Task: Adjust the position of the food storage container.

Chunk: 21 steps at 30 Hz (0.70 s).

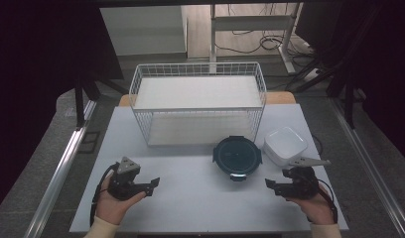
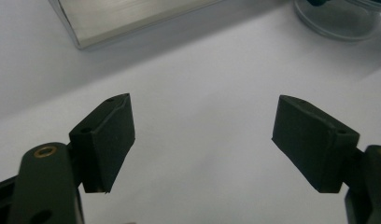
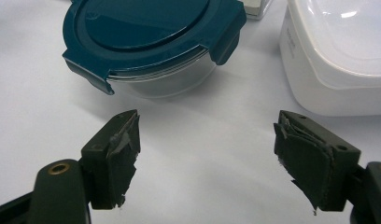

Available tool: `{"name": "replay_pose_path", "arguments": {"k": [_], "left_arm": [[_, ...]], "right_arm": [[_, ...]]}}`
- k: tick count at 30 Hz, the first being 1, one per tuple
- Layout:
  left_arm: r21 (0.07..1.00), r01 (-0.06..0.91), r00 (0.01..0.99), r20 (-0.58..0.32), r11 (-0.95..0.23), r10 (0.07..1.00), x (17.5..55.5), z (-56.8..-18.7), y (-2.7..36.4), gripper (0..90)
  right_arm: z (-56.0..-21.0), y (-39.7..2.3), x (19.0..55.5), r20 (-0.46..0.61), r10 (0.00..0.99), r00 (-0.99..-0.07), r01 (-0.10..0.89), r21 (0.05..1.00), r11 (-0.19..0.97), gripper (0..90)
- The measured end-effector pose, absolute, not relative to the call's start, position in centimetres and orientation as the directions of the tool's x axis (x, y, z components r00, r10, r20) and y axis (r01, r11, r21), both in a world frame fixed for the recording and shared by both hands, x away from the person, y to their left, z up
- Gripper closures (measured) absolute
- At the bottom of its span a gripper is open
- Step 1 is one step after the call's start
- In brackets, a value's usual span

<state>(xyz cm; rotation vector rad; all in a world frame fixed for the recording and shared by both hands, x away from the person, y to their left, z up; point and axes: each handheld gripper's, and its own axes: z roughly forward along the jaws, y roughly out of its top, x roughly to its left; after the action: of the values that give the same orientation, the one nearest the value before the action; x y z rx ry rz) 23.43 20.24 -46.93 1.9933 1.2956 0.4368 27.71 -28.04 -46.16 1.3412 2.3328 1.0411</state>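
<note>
Two grippers, both empty. My left gripper [image 1: 153,183] sits low over the bare tabletop [image 1: 190,193], fingers [image 2: 104,140] spread wide with nothing between them; it's parked well off to the left, probably just out of the way for now. My right gripper [image 1: 270,185] also has its fingers [image 3: 115,154] apart, nothing gripped, and it points at the round glass container with the teal clip lid [image 3: 146,42], which stands just ahead of it on the tabletop. That container [image 1: 236,155] stands in front of the white wire basket [image 1: 198,101], beside the white square container [image 1: 285,145], the two close but whether touching I can't tell. Lid looks clipped shut, so it should lift as one piece. Both containers sit near the basket's open front, likely staged for loading in. Right side is nearer, so I judge it's the one to reach. Worn padding on the right fingers may slip on smooth glass.
</note>
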Motion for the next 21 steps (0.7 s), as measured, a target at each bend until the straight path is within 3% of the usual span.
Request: {"name": "replay_pose_path", "arguments": {"k": [21], "left_arm": [[0.681, 0.684, 0.438, -0.096, -0.261, 0.894, 24.03, -47.79, 19.96, 19.8]], "right_arm": [[-45.70, -27.25, 27.56, 0.108, 0.827, -0.552, 0.647, 0.681, 0.343, 28.2]]}}
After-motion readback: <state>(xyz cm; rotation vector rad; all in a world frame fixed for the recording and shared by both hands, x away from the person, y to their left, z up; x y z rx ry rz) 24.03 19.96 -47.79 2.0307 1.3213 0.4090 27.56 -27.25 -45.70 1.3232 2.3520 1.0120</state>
